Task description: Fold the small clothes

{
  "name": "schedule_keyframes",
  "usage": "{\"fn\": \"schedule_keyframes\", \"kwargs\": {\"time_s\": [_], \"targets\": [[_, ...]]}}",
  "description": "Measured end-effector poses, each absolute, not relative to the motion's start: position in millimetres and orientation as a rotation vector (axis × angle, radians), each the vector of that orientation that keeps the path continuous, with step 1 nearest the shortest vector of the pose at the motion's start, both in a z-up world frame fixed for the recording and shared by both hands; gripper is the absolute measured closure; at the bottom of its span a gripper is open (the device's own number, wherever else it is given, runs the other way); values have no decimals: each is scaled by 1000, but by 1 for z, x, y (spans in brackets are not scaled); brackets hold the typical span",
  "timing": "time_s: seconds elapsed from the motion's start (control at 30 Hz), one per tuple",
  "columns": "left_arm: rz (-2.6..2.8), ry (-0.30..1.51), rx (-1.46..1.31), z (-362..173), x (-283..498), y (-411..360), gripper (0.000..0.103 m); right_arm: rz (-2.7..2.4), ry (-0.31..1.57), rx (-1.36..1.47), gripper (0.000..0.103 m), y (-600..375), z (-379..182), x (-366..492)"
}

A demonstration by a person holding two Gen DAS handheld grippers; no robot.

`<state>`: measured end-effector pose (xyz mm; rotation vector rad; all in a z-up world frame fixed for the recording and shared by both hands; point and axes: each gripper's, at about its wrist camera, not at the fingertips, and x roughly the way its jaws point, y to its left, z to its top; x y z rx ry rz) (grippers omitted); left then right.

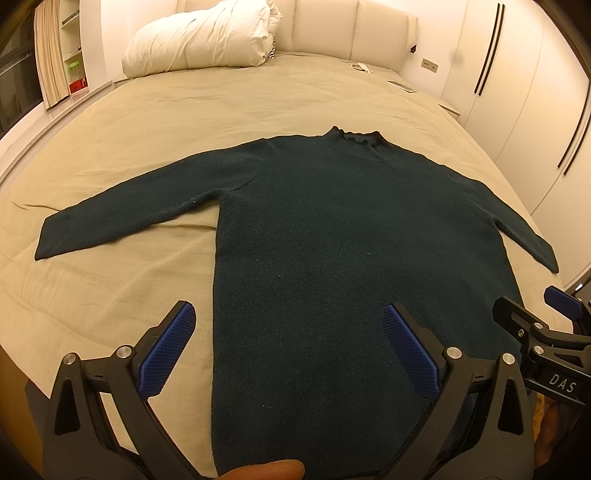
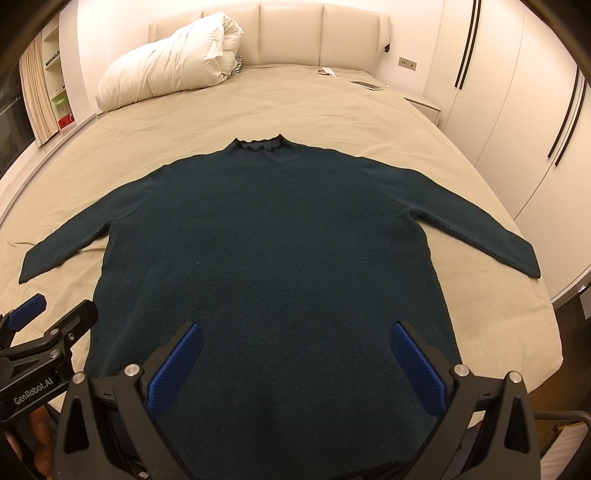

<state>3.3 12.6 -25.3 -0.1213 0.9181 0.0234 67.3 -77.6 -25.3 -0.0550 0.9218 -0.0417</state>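
Observation:
A dark green long-sleeved sweater [image 1: 332, 236] lies flat on the beige bed, collar away from me and both sleeves spread out; it also fills the right wrist view [image 2: 266, 251]. My left gripper [image 1: 288, 314] is open and empty, hovering over the sweater's lower left hem edge. My right gripper [image 2: 295, 332] is open and empty above the middle of the lower hem. The right gripper also shows at the right edge of the left wrist view [image 1: 532, 306], and the left gripper at the left edge of the right wrist view [image 2: 59, 299].
The bed sheet [image 1: 110, 295] has wrinkles left of the sweater. A rolled white duvet [image 2: 166, 62] lies at the headboard [image 2: 291, 33]. Small items [image 2: 365, 85] lie at the far right corner. White wardrobes [image 2: 517, 110] stand right; shelves [image 1: 74, 55] stand left.

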Motion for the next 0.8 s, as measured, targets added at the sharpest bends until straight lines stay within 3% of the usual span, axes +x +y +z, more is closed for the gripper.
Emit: {"fn": "schedule_keyframes", "kwargs": {"time_s": [0.8], "targets": [[11,942,-166,-31,4,20,0,-39,936,-63,0,-72,-28,67]]}}
